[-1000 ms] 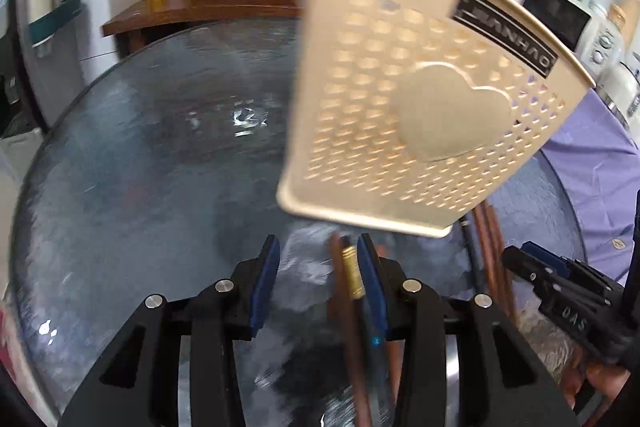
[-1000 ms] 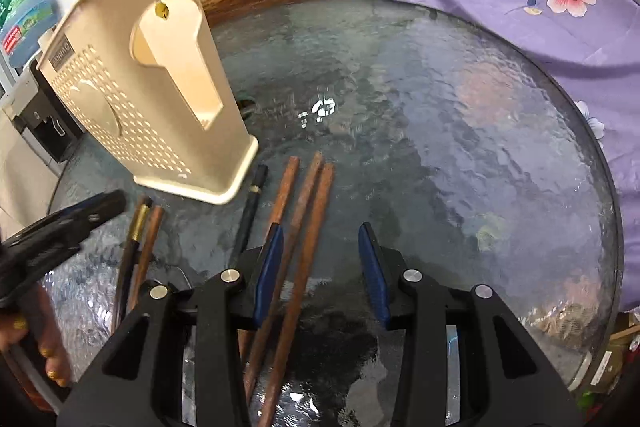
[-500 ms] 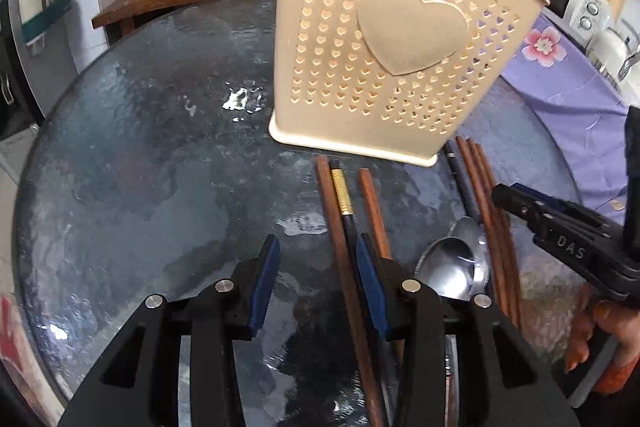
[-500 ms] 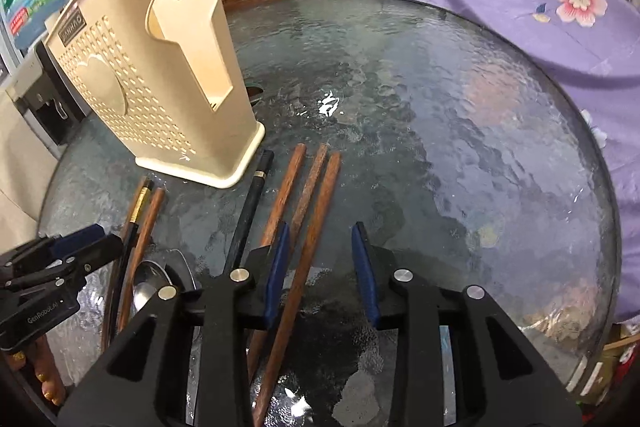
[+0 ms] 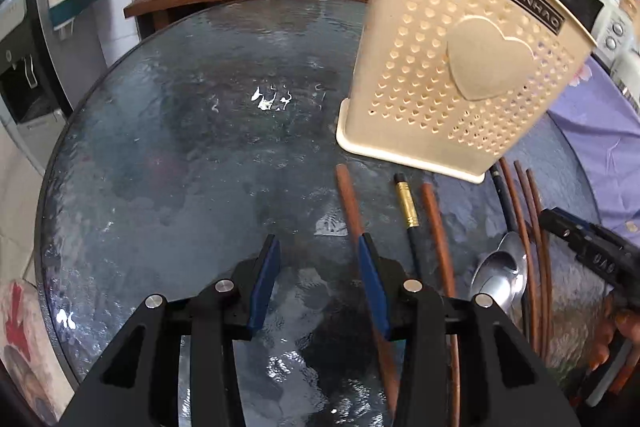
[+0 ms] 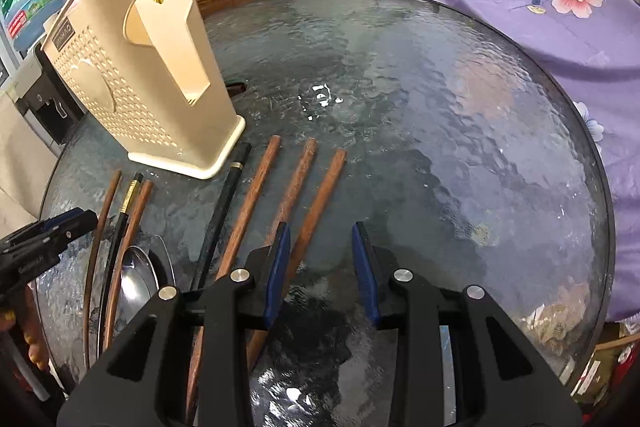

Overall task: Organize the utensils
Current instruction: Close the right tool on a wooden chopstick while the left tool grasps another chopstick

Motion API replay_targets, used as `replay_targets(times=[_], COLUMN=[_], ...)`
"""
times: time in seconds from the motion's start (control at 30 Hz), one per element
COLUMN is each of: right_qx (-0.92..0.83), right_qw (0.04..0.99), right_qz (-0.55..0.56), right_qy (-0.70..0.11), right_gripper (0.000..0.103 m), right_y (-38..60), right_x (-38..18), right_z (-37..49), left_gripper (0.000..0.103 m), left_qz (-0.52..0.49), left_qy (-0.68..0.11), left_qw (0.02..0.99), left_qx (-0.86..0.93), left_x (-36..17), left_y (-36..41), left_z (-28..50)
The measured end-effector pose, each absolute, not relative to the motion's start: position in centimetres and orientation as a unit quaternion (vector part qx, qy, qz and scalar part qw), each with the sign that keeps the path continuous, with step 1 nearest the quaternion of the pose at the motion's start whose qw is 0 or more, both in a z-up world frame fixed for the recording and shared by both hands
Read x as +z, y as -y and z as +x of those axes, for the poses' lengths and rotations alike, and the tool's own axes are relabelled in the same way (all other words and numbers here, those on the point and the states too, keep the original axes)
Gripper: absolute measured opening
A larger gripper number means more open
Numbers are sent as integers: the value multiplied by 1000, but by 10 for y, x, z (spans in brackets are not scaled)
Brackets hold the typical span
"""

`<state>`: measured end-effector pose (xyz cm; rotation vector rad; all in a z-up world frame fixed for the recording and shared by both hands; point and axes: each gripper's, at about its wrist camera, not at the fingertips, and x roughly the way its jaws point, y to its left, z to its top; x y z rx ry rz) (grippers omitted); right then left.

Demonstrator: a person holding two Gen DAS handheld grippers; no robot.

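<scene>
While every chopstick and the spoon lie loose on the glass tabletop beside the upright beige holder, sorting looks unstarted: left gripper and right gripper fingers apart, holding nothing.

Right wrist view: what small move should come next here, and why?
Probably lower the right hand-held gripper and close on the rightmost brown wooden chopstick. Its jaws, which just narrowed, are open with nothing pressed, that chopstick's shaft runs between the pads, and the beige perforated plastic utensil holder stands nearby.
</scene>
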<state>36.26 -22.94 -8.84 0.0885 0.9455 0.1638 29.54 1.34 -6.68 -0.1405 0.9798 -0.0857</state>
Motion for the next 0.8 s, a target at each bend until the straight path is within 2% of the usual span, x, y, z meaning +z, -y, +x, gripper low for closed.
replay_targets(times=[0.23,0.37,0.53,0.6,0.67,0.8], right_qx=[70,63,48,49,57,70], right_qw=[884,883,882,883,883,881], right_qz=[18,12,-13,-17,-21,-38], right_qy=[-461,-465,-468,-467,-466,-466], right_gripper=[32,25,24,20,12,10], right_y=[211,208,198,193,190,184], right_x=[-88,-87,-87,-87,-88,-89], right_z=[380,385,391,393,392,396], left_gripper=[41,40,32,31,29,20], left_qz=[-43,-38,-14,-7,-5,3], left_qy=[-473,-477,-476,-476,-475,-475], left_qw=[879,877,879,879,880,880], left_qx=[-42,-36,-19,-17,-17,-11], left_x=[-67,-67,-68,-68,-68,-69], left_y=[5,6,12,14,13,9], left_z=[302,306,315,319,323,330])
